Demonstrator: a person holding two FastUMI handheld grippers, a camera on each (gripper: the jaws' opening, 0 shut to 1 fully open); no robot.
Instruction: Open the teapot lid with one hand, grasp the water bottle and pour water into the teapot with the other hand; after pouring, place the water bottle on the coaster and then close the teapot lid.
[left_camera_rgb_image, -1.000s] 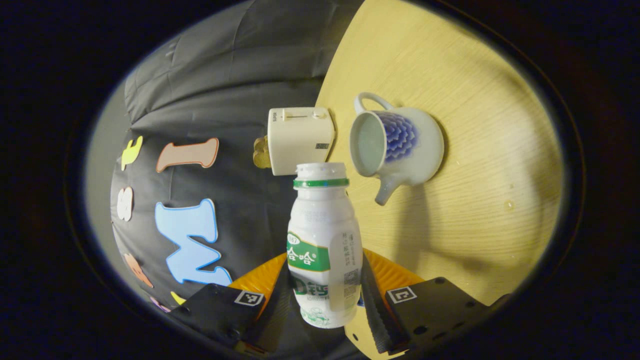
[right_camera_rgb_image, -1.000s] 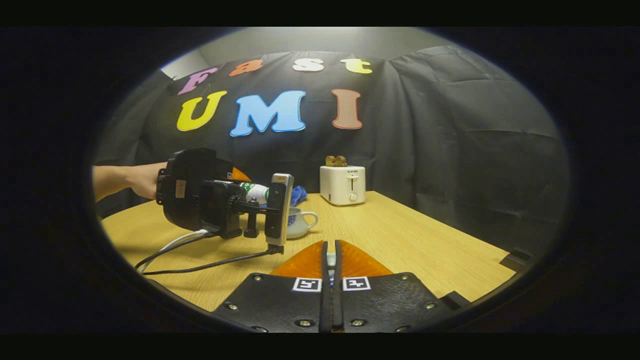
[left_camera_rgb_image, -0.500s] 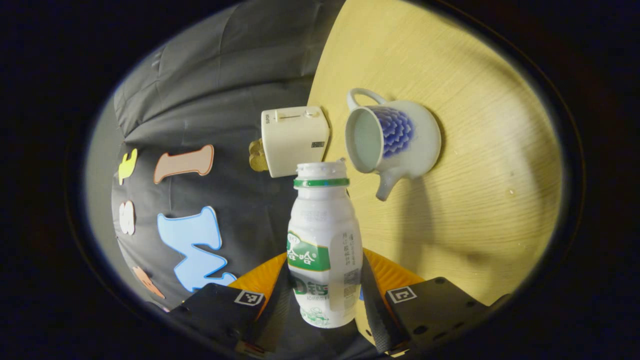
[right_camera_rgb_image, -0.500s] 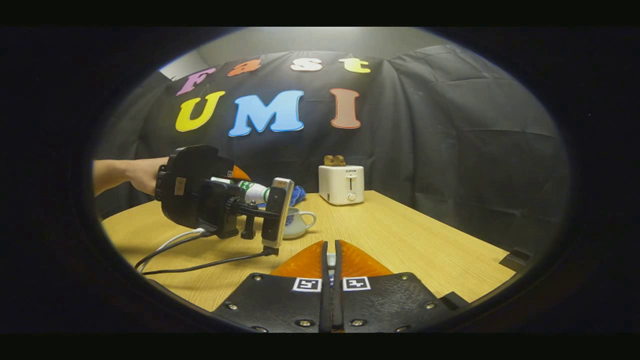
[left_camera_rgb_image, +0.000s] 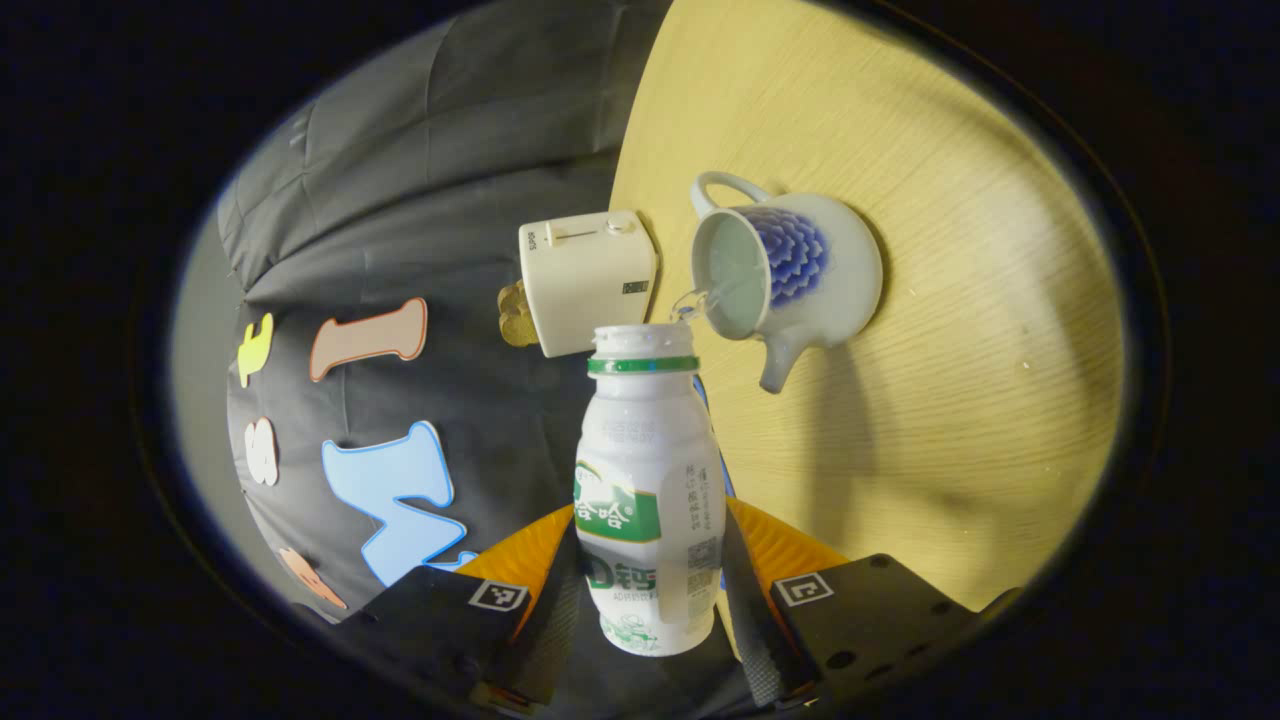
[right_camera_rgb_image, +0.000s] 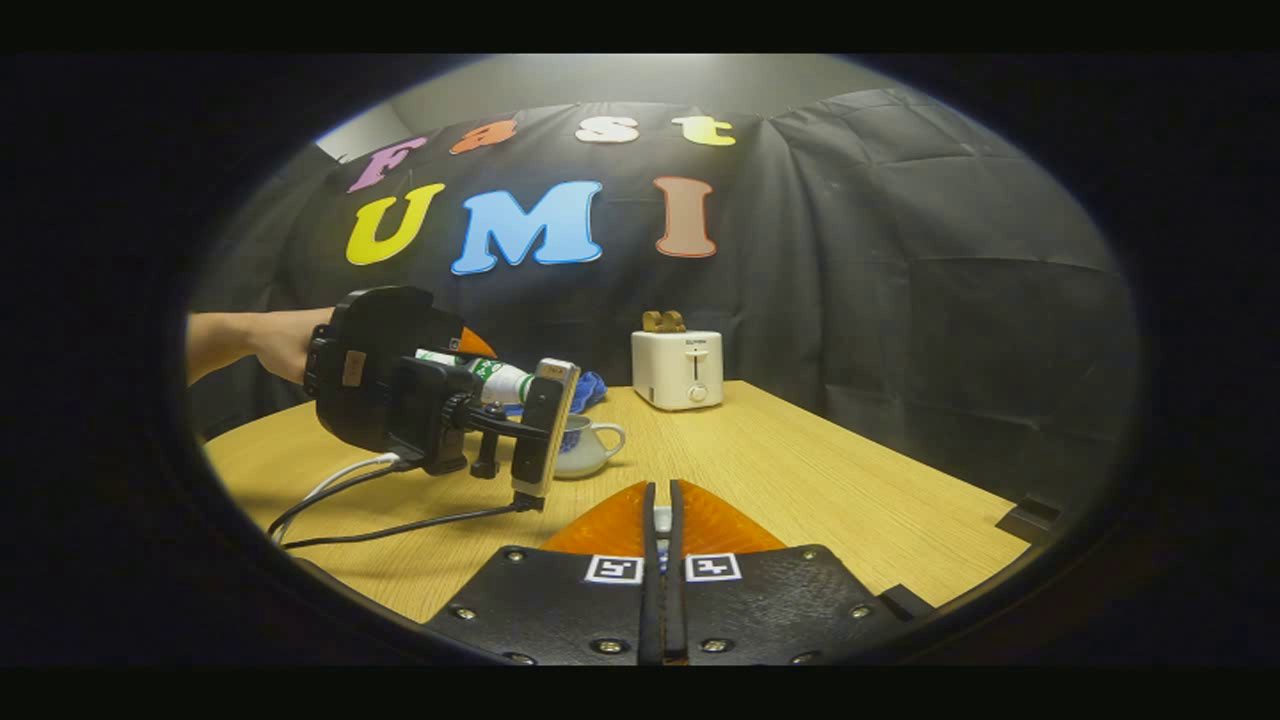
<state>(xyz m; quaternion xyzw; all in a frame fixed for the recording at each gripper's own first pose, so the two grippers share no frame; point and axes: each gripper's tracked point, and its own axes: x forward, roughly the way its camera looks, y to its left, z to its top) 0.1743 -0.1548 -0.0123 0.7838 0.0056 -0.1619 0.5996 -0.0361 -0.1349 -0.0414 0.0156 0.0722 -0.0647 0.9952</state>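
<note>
My left gripper (left_camera_rgb_image: 648, 522) is shut on a white water bottle (left_camera_rgb_image: 648, 470) with a green band, capless and tipped on its side. A thin stream of water (left_camera_rgb_image: 692, 304) runs from its mouth into the open white-and-blue teapot (left_camera_rgb_image: 800, 270) standing on the wooden table (left_camera_rgb_image: 950, 400). In the right gripper view the bottle (right_camera_rgb_image: 497, 378) leans down over the teapot (right_camera_rgb_image: 590, 447), held by a person's hand (right_camera_rgb_image: 270, 345). My right gripper (right_camera_rgb_image: 660, 500) hangs nearer, above the table (right_camera_rgb_image: 800, 470), shut on a small whitish piece, apparently the teapot lid (right_camera_rgb_image: 660, 520), mostly hidden.
A white toaster (right_camera_rgb_image: 677, 370) with toast stands at the table's back edge, beside the teapot, and appears as the toaster (left_camera_rgb_image: 585, 280) next to the bottle mouth. Something blue (right_camera_rgb_image: 590, 385) lies behind the teapot. Cables (right_camera_rgb_image: 400, 525) trail across the table from the left gripper.
The bottle has tipped further toward the teapot and water now streams from its mouth into the pot. The right gripper has hardly moved.
</note>
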